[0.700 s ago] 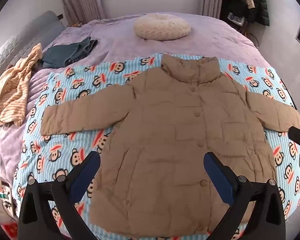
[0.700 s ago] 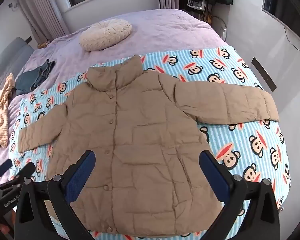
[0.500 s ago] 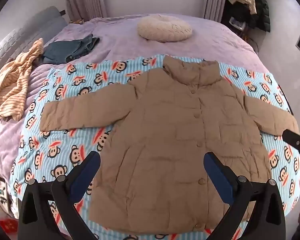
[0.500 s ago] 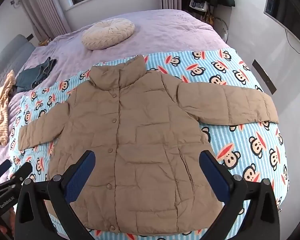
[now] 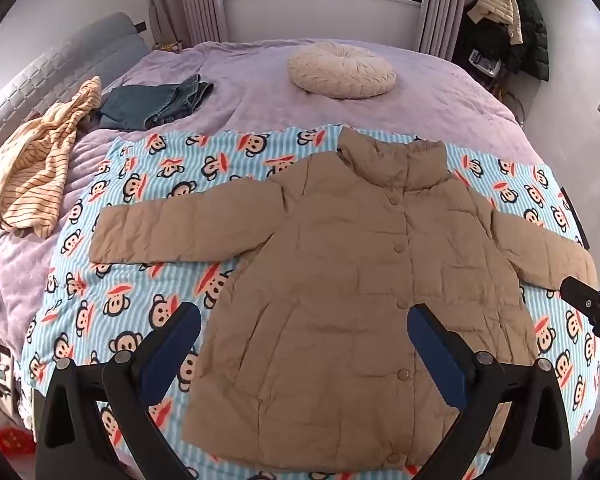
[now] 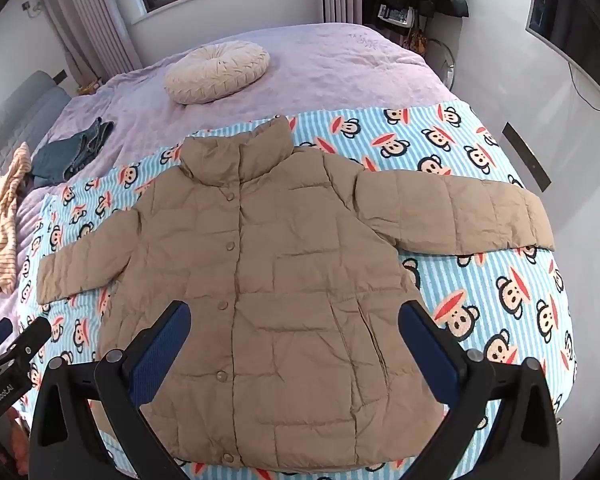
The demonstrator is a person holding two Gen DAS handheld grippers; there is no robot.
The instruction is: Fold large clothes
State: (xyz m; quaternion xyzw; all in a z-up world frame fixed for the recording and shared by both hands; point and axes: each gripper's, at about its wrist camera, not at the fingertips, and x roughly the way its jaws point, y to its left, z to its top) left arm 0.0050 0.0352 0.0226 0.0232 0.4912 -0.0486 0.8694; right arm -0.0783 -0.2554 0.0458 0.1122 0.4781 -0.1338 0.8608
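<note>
- A tan quilted puffer jacket with a stand-up collar and a buttoned front lies flat, face up, on a light-blue striped blanket printed with cartoon monkey faces, which covers the near part of a bed with a lilac bedspread.
- Both sleeves are spread out to the sides, the collar towards the window and the hem at the near edge of the bed.
- The left gripper hangs above the lower left half of the jacket, its blue-padded jaws spread wide with nothing between them.
- The right gripper hovers over the lower front, jaws just as wide and likewise holding nothing (the cloth lies below, untouched).
- Farther back rest a round cream pleated cushion, folded blue jeans and a yellow striped garment.
</note>
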